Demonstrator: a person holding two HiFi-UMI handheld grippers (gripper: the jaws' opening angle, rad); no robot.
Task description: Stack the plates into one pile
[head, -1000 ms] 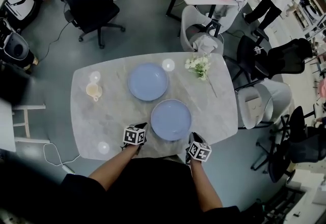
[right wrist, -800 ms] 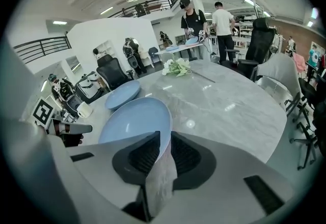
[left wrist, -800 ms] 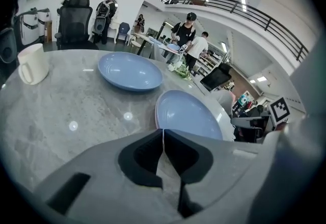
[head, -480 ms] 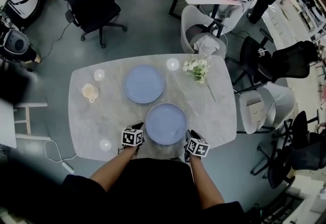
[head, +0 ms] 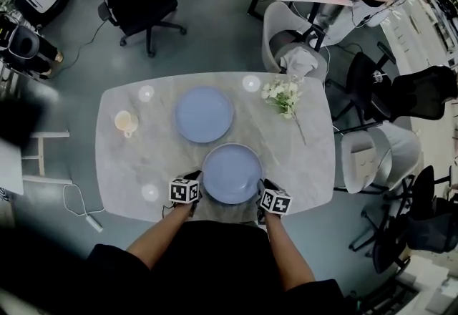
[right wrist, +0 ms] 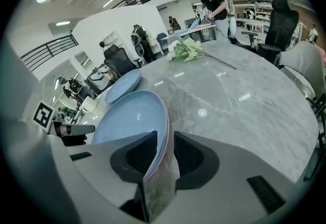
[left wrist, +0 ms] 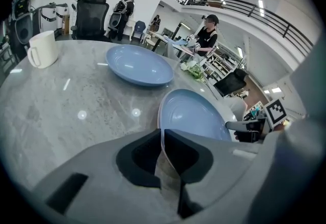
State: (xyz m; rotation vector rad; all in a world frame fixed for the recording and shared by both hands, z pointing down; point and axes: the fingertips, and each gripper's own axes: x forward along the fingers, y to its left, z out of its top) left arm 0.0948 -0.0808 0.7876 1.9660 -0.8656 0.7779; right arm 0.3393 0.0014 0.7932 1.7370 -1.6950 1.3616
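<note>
The left gripper (left wrist: 162, 134) has its jaws closed down to a thin slit, pinched on the left rim of the near plate (left wrist: 196, 116). The right gripper (right wrist: 164, 136) has just been opening its jaws. The plate's right rim (right wrist: 130, 118) stands between them, with a clear gap on the outer side, so that side is not gripped.

From the head view, the left gripper (head: 197, 179) and the right gripper (head: 262, 183) flank the near plate (head: 231, 174) at opposite ends of its width. The line between the two grips runs left to right along the near edge of the table (head: 300, 156). The plate is round and pale blue, so it has no long axis of its own. Its hollow face is up. Whether its base rests fully on the marble I cannot tell.

The far plate (head: 204, 114) is the same blue and lies flat, hollow up, near the table's middle. It is just beyond the near plate and a little to the left, and the two rims are close but apart.

A cream mug (head: 126, 121) stands toward the table's left side. A sprig of white flowers (head: 281, 95) lies toward the far right, its stem slanting toward the near right edge.
</note>
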